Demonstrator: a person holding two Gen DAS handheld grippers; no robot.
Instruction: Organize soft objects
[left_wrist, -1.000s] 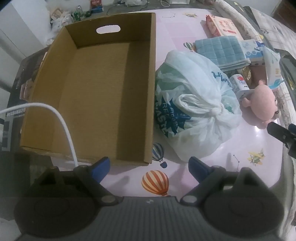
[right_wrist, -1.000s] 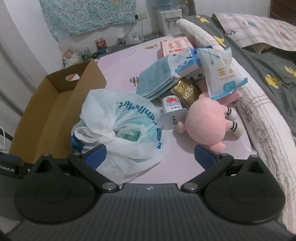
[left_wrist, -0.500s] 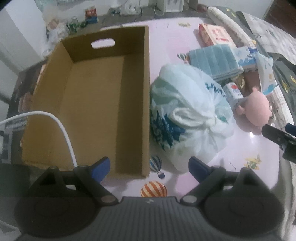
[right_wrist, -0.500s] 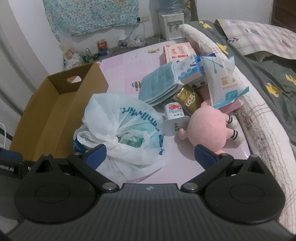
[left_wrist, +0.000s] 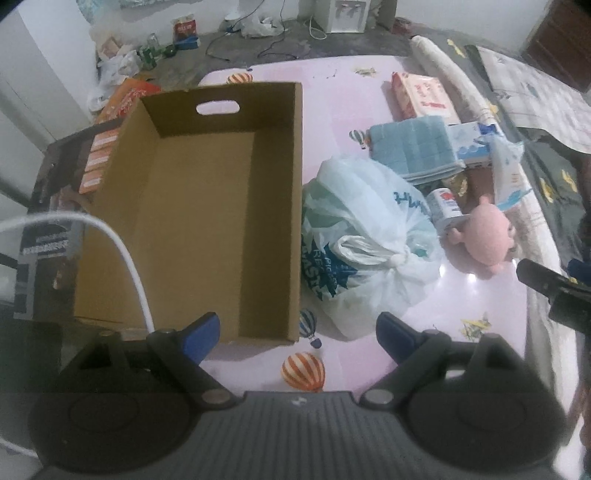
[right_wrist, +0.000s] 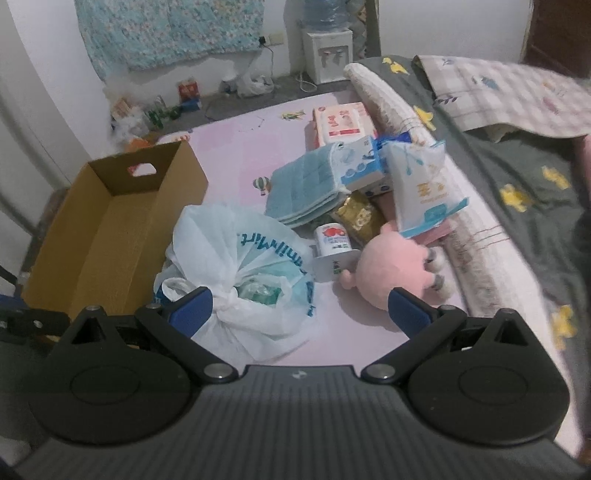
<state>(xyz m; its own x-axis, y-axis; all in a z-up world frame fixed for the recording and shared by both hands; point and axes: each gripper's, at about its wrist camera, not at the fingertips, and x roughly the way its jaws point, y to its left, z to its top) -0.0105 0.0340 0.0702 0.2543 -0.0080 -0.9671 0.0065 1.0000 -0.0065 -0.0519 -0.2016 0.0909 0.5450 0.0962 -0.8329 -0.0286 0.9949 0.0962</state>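
Both claws — left claw (left_wrist: 298, 330), right claw (right_wrist: 298, 308) — gape apart, empty, above the knotted plastic bag (right_wrist: 240, 258).

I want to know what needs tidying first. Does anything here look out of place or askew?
Yes. The box is empty, while the soft things sit in a heap beside it. The plush lies tipped over against a small can, and a tissue pack leans tilted over it.
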